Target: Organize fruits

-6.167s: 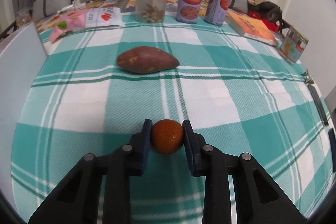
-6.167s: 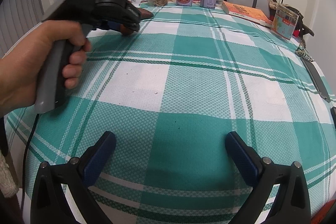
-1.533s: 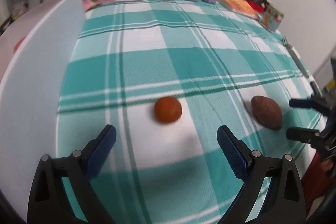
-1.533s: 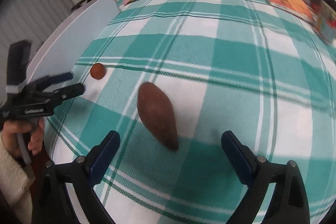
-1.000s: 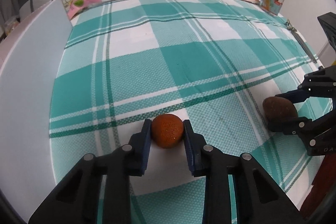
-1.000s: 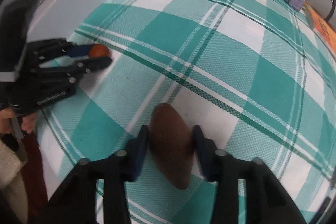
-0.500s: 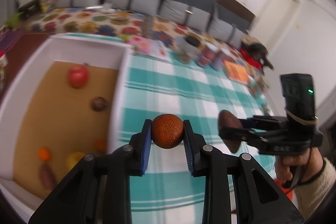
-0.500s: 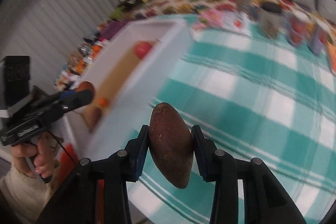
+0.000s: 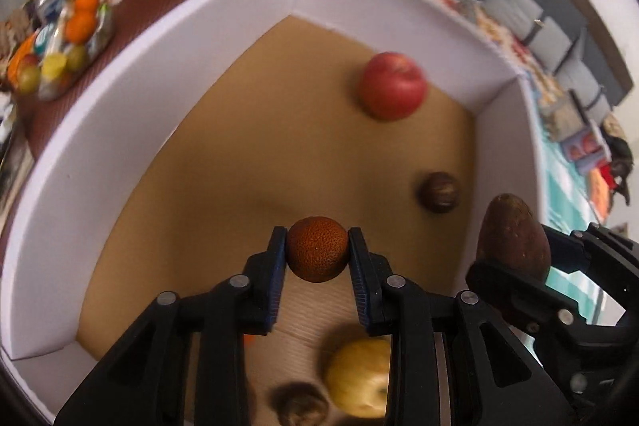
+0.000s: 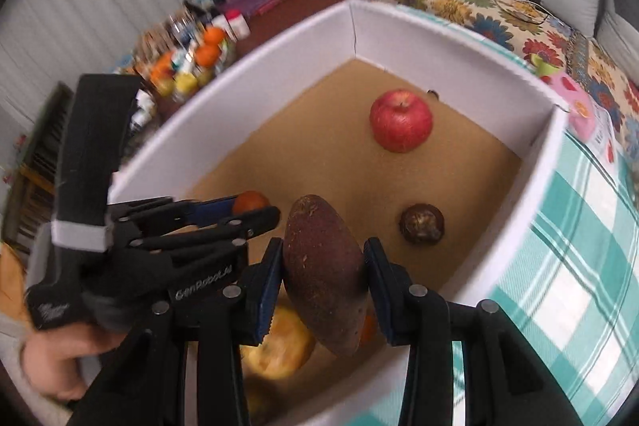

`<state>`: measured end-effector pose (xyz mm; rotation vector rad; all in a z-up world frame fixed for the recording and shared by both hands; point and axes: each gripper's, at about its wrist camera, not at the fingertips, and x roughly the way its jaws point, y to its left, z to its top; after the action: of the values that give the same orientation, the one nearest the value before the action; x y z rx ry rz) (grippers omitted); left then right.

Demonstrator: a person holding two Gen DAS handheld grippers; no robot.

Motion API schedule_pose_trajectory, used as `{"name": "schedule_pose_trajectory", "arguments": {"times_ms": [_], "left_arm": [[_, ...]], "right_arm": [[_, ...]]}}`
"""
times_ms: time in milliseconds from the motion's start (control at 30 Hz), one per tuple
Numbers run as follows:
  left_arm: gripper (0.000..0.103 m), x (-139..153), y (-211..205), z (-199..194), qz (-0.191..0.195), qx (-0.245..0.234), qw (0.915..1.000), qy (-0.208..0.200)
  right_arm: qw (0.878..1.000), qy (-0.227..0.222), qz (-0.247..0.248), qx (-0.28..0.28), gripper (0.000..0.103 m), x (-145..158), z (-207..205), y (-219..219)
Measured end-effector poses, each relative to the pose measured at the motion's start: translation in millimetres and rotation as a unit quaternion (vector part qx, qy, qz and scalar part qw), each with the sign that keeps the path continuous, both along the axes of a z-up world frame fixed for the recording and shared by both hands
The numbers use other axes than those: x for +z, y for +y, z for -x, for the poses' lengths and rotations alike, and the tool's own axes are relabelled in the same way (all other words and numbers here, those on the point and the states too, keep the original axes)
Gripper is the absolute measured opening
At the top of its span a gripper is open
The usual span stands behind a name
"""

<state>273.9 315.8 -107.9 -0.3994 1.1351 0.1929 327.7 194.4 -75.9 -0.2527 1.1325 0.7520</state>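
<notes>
Both grippers have moved over the white box [image 9: 239, 10]: left gripper [image 9: 317, 256], marked "GenRoboLa", pinches a pebbly round orange [image 9: 317, 249]; right gripper [image 10: 323, 268] pinches a long brown sweet potato [image 10: 323, 266].

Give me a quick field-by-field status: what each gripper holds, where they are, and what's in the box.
left gripper: shut on orange, above box floor
right gripper: shut on sweet potato, above the box's near part
box: white walls, brown floor
already in box: red apple, dark round fruit, yellow fruit
released yet: neither
</notes>
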Motion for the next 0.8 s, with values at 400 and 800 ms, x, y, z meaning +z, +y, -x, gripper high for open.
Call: {"name": "schedule_pose_trajectory", "arguments": {"times_ms": [400, 800], "left_arm": [[0.081, 55.6, -7.5, 50.1, -0.099, 0.005, 0.9903, -0.098], [0.096, 132.5, -73.4, 143.3, -0.208, 0.015, 0.9632, -0.17]], "right_arm": [[0.997, -0.041, -0.03, -0.06, 0.092, 9.6, -15.6, -30.9], [0.988, -0.127, -0.051, -0.075, 0.099, 90.8, 79.6, -111.8]]}}
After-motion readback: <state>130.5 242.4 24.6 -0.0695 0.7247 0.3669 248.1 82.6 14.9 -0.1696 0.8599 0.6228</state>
